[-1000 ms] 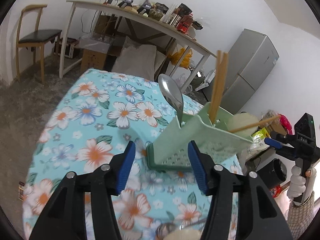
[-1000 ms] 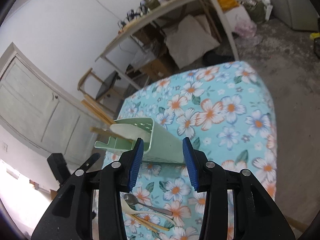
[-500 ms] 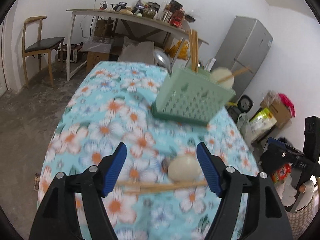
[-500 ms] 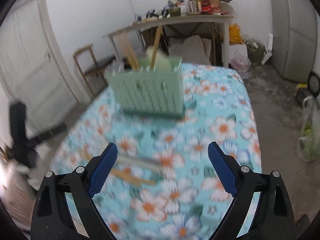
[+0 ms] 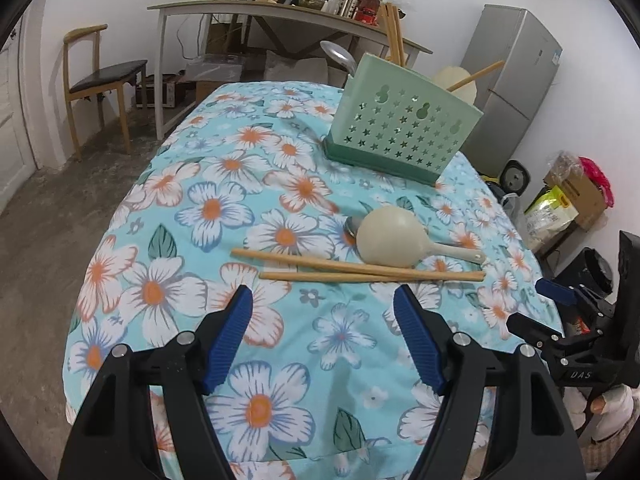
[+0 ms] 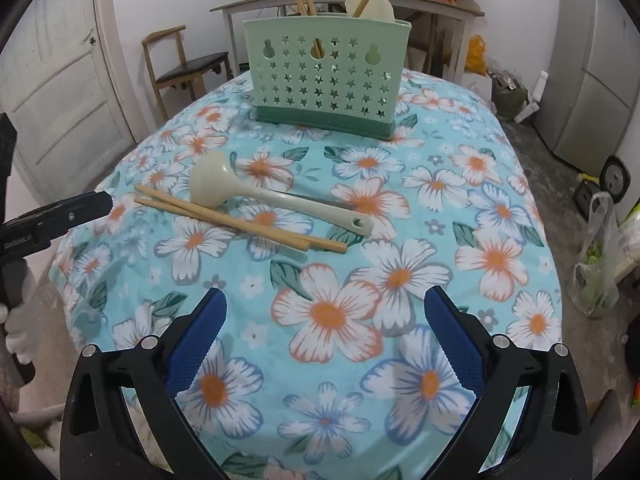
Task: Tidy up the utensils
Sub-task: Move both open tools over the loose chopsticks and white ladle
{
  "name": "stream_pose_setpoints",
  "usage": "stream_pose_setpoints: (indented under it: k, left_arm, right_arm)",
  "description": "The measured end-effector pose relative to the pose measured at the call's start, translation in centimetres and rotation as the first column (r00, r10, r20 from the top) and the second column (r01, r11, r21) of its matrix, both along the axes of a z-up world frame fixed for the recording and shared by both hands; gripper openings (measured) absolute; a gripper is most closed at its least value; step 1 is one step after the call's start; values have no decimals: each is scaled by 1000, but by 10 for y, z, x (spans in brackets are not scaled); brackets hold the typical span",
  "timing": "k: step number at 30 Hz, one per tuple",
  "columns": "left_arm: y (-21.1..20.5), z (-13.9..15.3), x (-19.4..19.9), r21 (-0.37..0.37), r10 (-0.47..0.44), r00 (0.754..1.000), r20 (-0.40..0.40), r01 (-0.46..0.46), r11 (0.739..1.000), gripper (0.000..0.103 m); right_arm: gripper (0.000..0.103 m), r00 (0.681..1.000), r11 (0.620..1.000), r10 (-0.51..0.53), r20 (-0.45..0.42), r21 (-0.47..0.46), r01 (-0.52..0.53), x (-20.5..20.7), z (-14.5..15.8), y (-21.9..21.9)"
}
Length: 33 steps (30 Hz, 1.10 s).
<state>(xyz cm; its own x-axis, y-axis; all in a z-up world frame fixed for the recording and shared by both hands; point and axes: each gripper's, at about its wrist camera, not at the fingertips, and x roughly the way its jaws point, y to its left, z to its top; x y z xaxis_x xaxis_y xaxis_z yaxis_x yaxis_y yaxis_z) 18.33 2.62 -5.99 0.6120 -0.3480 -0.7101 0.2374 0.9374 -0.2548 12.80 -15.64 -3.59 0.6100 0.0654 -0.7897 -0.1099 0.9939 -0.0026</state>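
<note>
A green perforated utensil holder stands upright at the far side of the floral table; it holds chopsticks, a metal spoon and a cream paddle. On the cloth lie a cream rice ladle, a pair of wooden chopsticks and a metal spoon partly hidden under the ladle. My left gripper is open and empty, near the chopsticks. My right gripper is open and empty at the near edge.
A wooden chair and a long cluttered desk stand beyond the table. A grey fridge is at the right, with bags and boxes on the floor. A white door is at the left.
Both grippers have drawn back from the holder and opened wide. The holder now stands upright on the table, farther away; the loose ladle and chopsticks have come into view.
</note>
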Motion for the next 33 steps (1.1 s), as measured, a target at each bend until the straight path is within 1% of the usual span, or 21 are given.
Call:
stream_pose_setpoints:
  k: [2, 4, 7, 10, 11, 12, 13, 15, 17, 19, 21, 24, 27, 29, 32, 33]
  left_arm:
    - [0, 0, 1, 4, 7, 1000, 7, -7, 1000, 71]
    - [4, -1, 5, -11, 32, 999, -4, -32, 999, 71]
    - [14, -2, 15, -63, 73, 997, -32, -75, 995, 67]
    - [23, -5, 27, -139, 74, 995, -69, -83, 987, 63]
    - [27, -7, 33, -172, 76, 993, -90, -90, 981, 61]
    - [31, -10, 38, -196, 83, 990, -113, -104, 975, 59]
    - [36, -14, 43, -222, 91, 986, -139, -121, 968, 58]
    - [45, -21, 51, -265, 107, 976, -189, -156, 952, 55]
    - [53, -29, 58, -306, 111, 963, -244, -185, 934, 53]
    - [60, -40, 67, -343, 121, 945, -303, -227, 911, 49]
    - [65, -46, 71, -374, 127, 933, -337, -256, 892, 43]
    - [71, -50, 77, -411, 128, 923, -363, -281, 867, 42]
    - [71, -51, 80, -416, 131, 915, -382, -297, 860, 38]
    - [70, -48, 80, -424, 130, 917, -378, -296, 856, 34]
    - [68, -43, 80, -479, 110, 924, -366, -289, 829, 32]
    - [67, -42, 79, -489, 106, 926, -362, -286, 824, 32]
  right_arm:
    - [95, 1000, 1000, 2, 2, -11, -2, 3, -3, 4]
    - [95, 1000, 1000, 4, -7, -13, -5, 7, -8, 7]
    - [95, 999, 1000, 8, -34, 18, -8, 11, -16, 9]
    - [95, 996, 997, 27, -90, 69, -21, 14, -29, 11]
    - [96, 993, 995, 38, -115, 100, -27, 15, -34, 12]
    - [95, 991, 993, 40, -126, 113, -26, 15, -37, 12]
    - [95, 993, 995, 43, -110, 98, -32, 13, -37, 14]
    - [95, 993, 996, 51, -107, 84, -42, 11, -37, 18]
    - [95, 994, 995, 48, -102, 96, -38, 10, -37, 17]
    - [95, 995, 992, 44, -93, 118, -33, 10, -37, 14]
    - [95, 995, 991, 44, -90, 128, -32, 11, -36, 12]
    - [95, 995, 991, 49, -88, 127, -38, 11, -36, 11]
    - [95, 995, 990, 53, -83, 132, -42, 11, -35, 11]
    - [95, 995, 990, 55, -78, 134, -44, 10, -35, 11]
    - [95, 996, 990, 59, -73, 130, -49, 9, -35, 11]
    - [95, 996, 990, 59, -72, 129, -50, 9, -35, 11]
